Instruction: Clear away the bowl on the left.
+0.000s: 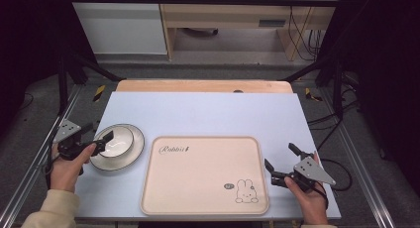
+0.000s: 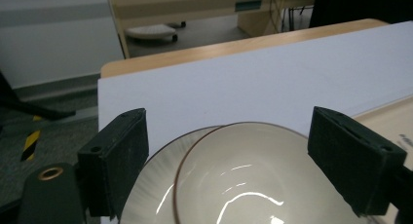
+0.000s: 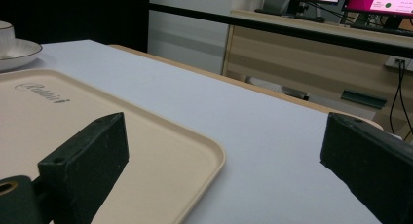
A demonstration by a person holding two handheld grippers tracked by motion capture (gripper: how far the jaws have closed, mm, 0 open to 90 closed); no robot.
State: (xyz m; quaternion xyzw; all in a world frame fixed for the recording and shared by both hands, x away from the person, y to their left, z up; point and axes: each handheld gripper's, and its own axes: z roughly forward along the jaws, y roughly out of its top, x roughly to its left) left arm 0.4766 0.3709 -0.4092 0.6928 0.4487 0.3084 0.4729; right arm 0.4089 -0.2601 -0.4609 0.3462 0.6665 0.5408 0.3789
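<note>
A white bowl point(image 1: 116, 141) with a thin brown rim stands on a white plate point(image 1: 134, 153) at the left of the table. My left gripper point(image 1: 101, 135) is at the bowl's left edge. In the left gripper view the bowl point(image 2: 243, 185) and plate point(image 2: 151, 195) lie between the open jaws of this gripper point(image 2: 226, 156), with no pad seen pressing on either. A beige tray point(image 1: 205, 173) with a rabbit print lies at the front centre. My right gripper point(image 1: 280, 156) stands open just right of the tray, with nothing between its jaws point(image 3: 224, 156). The tray's corner point(image 3: 146, 136) shows in the right gripper view.
A pale blue mat point(image 1: 208, 114) covers the wooden table point(image 1: 203, 85). Black frame posts stand at both sides and a bar crosses the back. Beyond the table are wooden furniture and hanging cables. In the right gripper view, the bowl point(image 3: 5, 36) and plate point(image 3: 19, 51) show far off.
</note>
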